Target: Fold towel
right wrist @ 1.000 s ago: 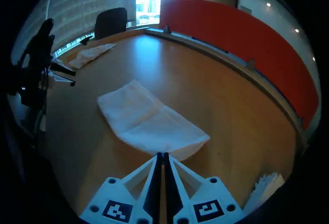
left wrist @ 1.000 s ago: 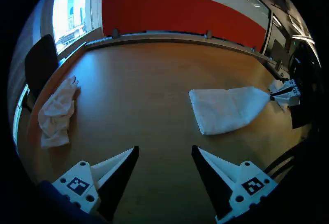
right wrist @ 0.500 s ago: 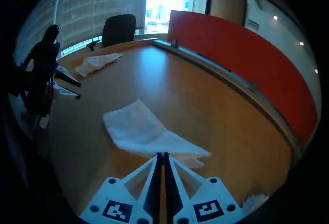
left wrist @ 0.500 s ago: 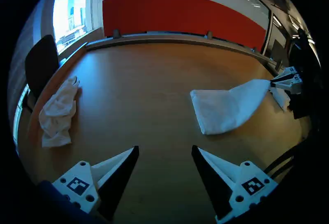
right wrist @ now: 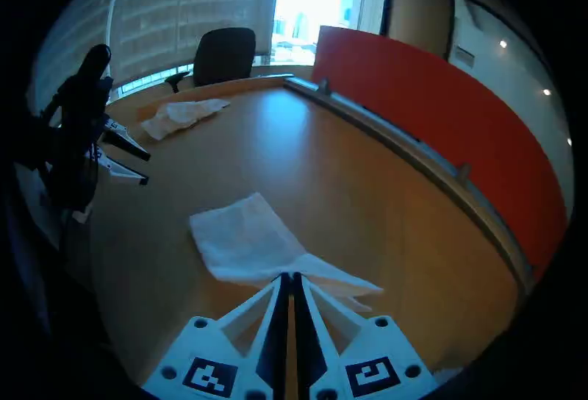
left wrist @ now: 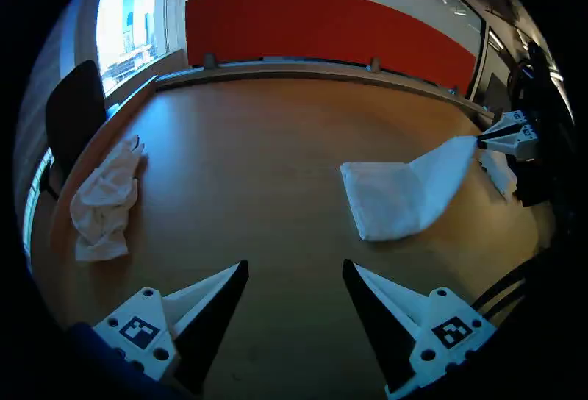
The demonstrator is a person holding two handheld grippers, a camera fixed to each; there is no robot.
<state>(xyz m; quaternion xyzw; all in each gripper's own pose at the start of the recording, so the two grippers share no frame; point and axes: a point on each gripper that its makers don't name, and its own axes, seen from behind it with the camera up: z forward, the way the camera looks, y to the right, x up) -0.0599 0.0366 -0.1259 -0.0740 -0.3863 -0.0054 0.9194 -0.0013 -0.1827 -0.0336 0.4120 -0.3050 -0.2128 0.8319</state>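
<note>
Left gripper (left wrist: 294, 264): jaws wide apart, nothing between them, hovering over bare table (left wrist: 250, 150) at 6 o'clock in the left gripper view. In the right gripper view it sits at 9 o'clock, off the table's near edge, fingers spread.

Right gripper (right wrist: 288, 279): fingers pressed together, clamped on a corner of the towel (right wrist: 242, 242). In the right gripper view the cloth runs from the fingertips up toward 10 o'clock. The pinched end is raised off the wood, with a loose flap hanging toward 4 o'clock. The far end lies flat.

Left gripper view, same thing side-on: towel at 3 o'clock, left part flat on the table and looking folded over. The right part slopes up to the right gripper at the 3 o'clock edge. A smaller white cloth (left wrist: 501, 173) lies just under that gripper; can't tell what it is.

Second towel (left wrist: 103, 198): crumpled, near the table edge at 9 o'clock in the left gripper view, 11 o'clock in the right gripper view. Well apart from both grippers.

Background: red partition (left wrist: 323, 25) along the far table edge at 12 o'clock, black chair (left wrist: 70, 117) at 9 o'clock beside the crumpled towel, bright window (left wrist: 132, 18) at 11 o'clock.
</note>
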